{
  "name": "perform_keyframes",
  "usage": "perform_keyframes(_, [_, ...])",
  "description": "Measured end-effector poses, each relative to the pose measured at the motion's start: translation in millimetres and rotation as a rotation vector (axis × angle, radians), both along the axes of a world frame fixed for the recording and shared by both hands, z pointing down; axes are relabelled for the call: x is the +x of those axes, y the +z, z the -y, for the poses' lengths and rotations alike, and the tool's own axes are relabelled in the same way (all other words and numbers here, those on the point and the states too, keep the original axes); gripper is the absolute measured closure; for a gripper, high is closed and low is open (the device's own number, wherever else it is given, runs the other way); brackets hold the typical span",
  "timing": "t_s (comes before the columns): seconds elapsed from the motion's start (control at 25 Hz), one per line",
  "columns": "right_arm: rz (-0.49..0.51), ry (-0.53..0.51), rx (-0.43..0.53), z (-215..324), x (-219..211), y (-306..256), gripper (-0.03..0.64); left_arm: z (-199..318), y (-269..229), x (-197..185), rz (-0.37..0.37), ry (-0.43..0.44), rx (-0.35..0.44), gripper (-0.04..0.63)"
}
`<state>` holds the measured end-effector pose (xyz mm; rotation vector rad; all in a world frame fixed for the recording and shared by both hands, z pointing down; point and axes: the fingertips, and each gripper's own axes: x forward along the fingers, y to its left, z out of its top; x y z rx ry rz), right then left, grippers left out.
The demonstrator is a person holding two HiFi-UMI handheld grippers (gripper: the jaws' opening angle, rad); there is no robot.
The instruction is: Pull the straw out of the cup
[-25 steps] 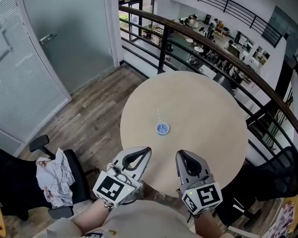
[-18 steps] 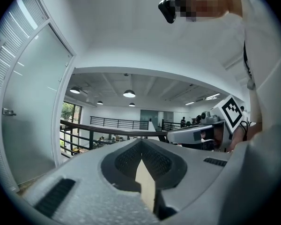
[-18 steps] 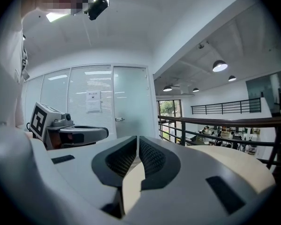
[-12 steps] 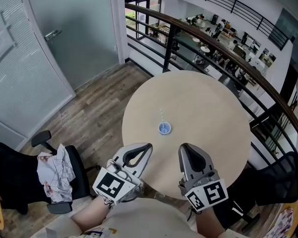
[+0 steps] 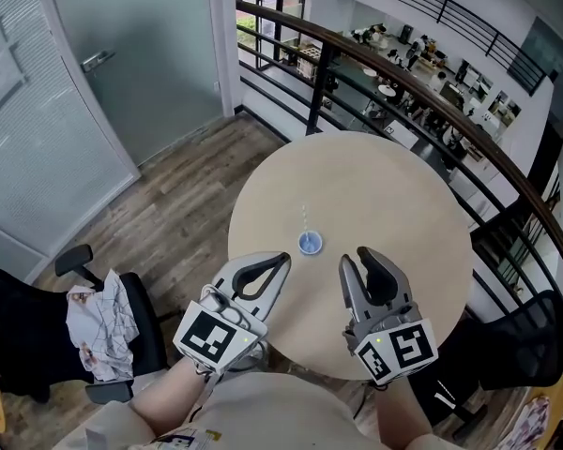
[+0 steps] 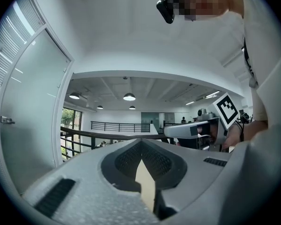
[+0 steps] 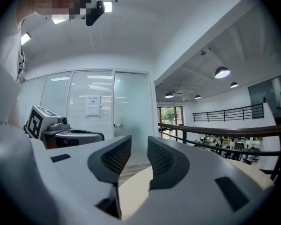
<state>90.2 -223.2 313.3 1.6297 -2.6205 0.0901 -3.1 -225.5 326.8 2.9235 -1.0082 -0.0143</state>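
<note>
Small blue cup (image 5: 308,243) sits near the middle of the round counter (image 5: 385,195), a little toward the near edge. Thin pale straw (image 5: 304,219) stands in it, roughly upright, top tipped toward the far edge. Not pulled yet.

Left hand-held gripper (image 5: 281,257) hangs over the near edge, jaws closed tip to tip, nothing between them. Right hand-held gripper (image 5: 357,256) is beside it over the near edge. Its jaws have just been opening and now stand at a medium gap, empty, only bare counter showing through. Both are apart from the cup, neither touching it.

Risks, judged from here:
- The cup looks small and light, so a pull on the straw with nothing steadying it could drag or tip the cup.
- The left jaws are closed and must spread before they can brace the cup. Going in closed would just knock it.
- The straw is very thin, so the right jaws could miss it or pinch it flat.
- Cup contents can't be made out, so a spill is possible.
</note>
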Motion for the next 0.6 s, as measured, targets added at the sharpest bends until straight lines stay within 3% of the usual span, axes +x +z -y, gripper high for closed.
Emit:
perform_keyframes(0.36, [-0.048, -0.007, -0.054, 39.7, -6.1, 23.7, 0.498, 35.2, 15.6, 6.9, 0.034, 0.007, 0.02, 0.583])
perform_keyframes(0.6, [-0.019, 0.001, -0.138, 80.9, -8.4, 65.8, 0.482, 65.4, 39.5, 4.2, 0.04, -0.012, -0.019, 0.583])
